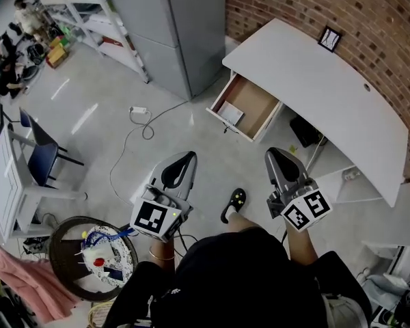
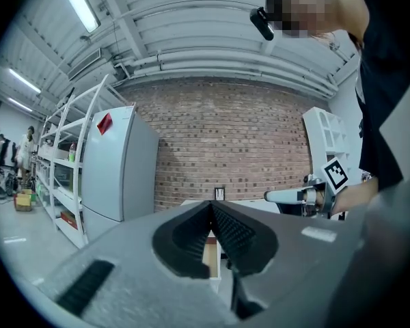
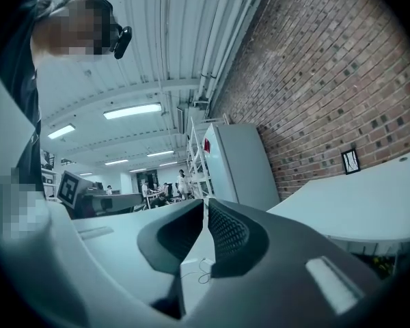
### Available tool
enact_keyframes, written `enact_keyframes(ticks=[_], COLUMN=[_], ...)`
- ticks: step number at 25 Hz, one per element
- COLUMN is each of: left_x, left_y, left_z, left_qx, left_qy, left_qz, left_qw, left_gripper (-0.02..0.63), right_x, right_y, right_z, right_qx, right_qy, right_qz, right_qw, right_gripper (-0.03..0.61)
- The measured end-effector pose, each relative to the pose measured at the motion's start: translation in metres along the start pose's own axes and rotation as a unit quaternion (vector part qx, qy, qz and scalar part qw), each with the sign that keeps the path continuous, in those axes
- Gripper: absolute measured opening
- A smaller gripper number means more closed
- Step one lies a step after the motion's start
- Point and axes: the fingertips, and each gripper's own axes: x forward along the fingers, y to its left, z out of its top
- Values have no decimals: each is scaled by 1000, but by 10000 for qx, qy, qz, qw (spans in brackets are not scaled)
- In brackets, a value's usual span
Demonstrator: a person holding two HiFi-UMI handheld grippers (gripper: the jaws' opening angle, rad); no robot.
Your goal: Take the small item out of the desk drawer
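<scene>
Left gripper [image 1: 185, 158] and right gripper [image 1: 274, 154] are both closed and empty — open one before reaching into the far drawer [image 1: 258, 105] for the small item [image 1: 231, 113].

A grey cabinet [image 1: 174, 26] stood at the top centre against a brick wall [image 1: 369, 26]. White shelving [image 1: 89, 12] filled the upper left, a blue chair [image 1: 41, 152] the left edge, and a power strip [image 1: 138, 110] lay on the floor between them.

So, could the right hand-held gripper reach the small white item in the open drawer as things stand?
Probably yes: the drawer stands open, the white item lies uncovered and nothing blocks the way. The right hand-held gripper is short of it, jaws shut.
</scene>
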Motion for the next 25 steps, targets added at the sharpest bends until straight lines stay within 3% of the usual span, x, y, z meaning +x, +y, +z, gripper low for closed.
enact_keyframes(ticks=[25], left_x=[147], left_y=[53], left_z=[-4], left_qx=[100], left_qy=[246], left_qz=[-56], left_qw=[9996], left_gripper=[-3], right_x=[79], right_y=[-130], right_z=[15], right_qx=[194], right_qy=[59], right_qz=[-65], right_qw=[9998], right_gripper=[17])
